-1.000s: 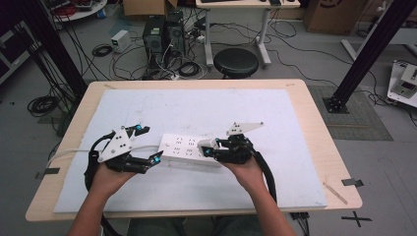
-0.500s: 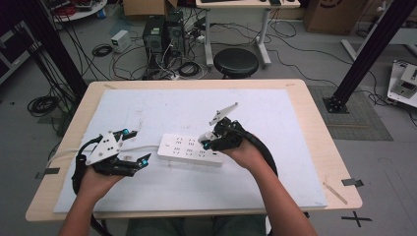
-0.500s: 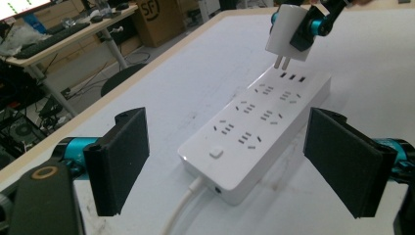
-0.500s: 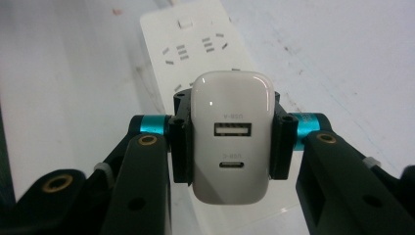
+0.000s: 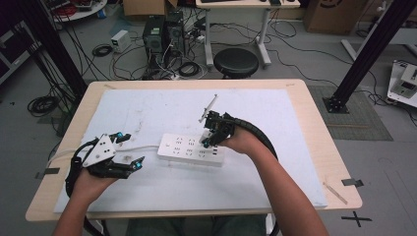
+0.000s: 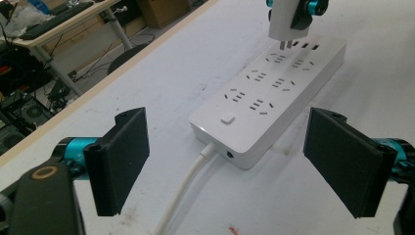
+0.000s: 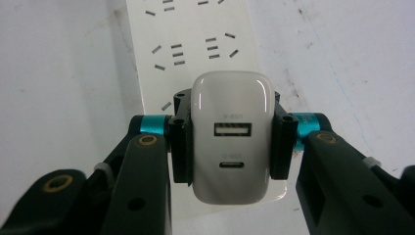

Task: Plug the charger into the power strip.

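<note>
My right gripper [image 7: 229, 142] has its jaws clamped on both sides of the white charger [image 7: 231, 134], prongs hanging just above the far end of the power strip [image 5: 193, 149] on the mat [image 5: 147, 105]. To seat it well I should line the prongs squarely over one socket and press straight down, no twist. My left gripper [image 6: 235, 161] is wide open and empty, near the strip's cable [image 6: 183, 188] end; bracing that end might help. Since half a second ago, the left gripper has drawn back while the right has tipped downward.
</note>
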A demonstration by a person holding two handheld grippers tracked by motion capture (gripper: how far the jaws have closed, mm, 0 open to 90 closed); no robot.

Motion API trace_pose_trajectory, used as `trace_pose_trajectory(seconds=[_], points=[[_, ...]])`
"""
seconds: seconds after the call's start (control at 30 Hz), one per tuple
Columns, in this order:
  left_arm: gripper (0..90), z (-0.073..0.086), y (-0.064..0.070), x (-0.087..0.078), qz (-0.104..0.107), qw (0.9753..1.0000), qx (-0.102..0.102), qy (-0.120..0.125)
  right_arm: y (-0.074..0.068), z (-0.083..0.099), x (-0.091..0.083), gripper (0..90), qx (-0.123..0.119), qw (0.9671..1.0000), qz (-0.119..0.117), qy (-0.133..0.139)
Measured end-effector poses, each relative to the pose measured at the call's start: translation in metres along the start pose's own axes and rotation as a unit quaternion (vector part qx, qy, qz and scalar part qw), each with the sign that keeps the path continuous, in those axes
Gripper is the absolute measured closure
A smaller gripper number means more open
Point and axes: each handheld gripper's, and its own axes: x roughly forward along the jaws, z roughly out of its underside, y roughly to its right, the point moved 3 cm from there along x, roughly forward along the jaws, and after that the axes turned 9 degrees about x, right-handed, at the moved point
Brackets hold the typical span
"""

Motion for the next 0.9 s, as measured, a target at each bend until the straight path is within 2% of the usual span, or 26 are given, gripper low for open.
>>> trace_pose_trajectory(seconds=[0.2, 0.4, 0.57, 0.77, 0.9], points=[[17.3, 0.004, -0.001, 0.000, 0.003, 0.9999, -0.015, -0.006, 0.005, -0.005, 0.003, 63.2, -0.013, 0.9997, -0.009, -0.017], [17.3, 0.006, 0.001, -0.001, 0.004, 0.9998, -0.016, -0.007, 0.004, -0.012, 0.011, 63.2, -0.032, 0.9990, -0.014, -0.028], [17.3, 0.007, -0.001, -0.002, 0.004, 0.9998, -0.016, -0.009, 0.004, -0.016, 0.013, 63.2, -0.044, 0.9981, -0.009, -0.042], [17.3, 0.010, -0.003, -0.002, 0.003, 0.9998, -0.019, -0.010, 0.006, -0.017, 0.014, 63.2, -0.048, 0.9978, -0.010, -0.045], [17.4, 0.011, -0.002, 0.000, 0.004, 0.9998, -0.019, -0.011, 0.006, -0.017, 0.014, 63.2, -0.055, 0.9968, -0.011, -0.057]])
